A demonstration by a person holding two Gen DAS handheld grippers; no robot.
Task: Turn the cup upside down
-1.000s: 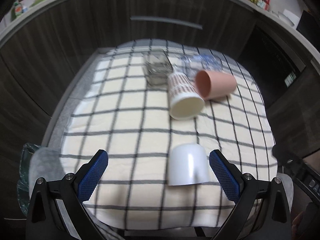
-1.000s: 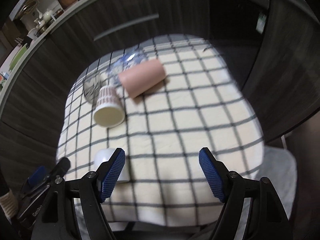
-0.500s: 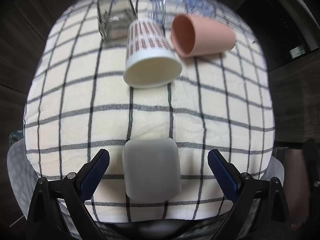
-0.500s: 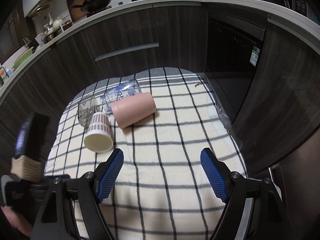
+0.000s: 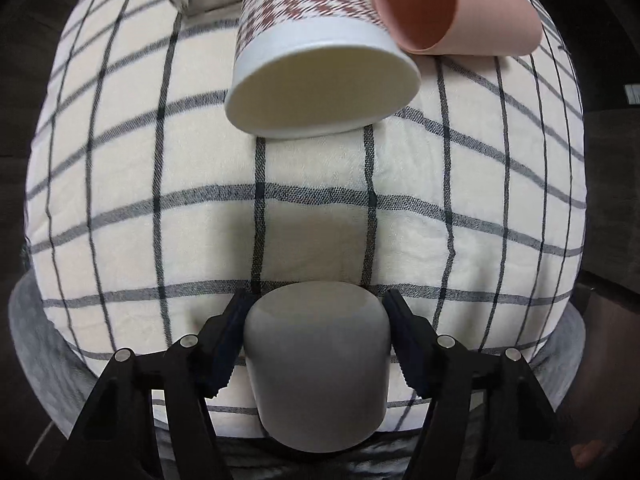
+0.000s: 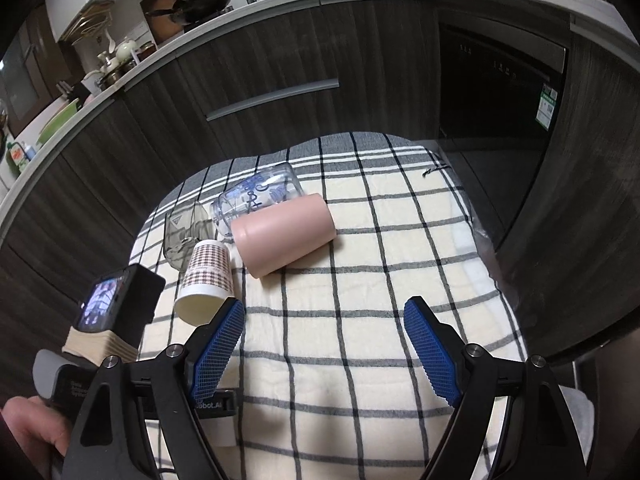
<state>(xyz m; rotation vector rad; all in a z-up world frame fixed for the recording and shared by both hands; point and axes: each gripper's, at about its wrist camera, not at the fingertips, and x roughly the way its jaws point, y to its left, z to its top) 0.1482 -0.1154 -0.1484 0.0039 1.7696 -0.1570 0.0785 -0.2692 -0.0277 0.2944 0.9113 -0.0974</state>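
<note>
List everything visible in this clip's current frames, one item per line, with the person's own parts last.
White cup: 1, white, near edge of cloth, between the left gripper's fingers.
Patterned cup: 1, white with brown checks, lying on its side mid-cloth.
Pink cup: 1, pink, lying on its side beside the patterned cup.
Clear bottle: 1, clear with blue print, lying behind the pink cup.
Glass: 1, clear, far left.
Checked cloth: 1, cream with black lines.
Left gripper: closed on the white cup.
Right gripper: open, empty.

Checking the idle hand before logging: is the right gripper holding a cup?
No, the right gripper hangs open above the checked cloth with nothing between its blue pads.
</note>
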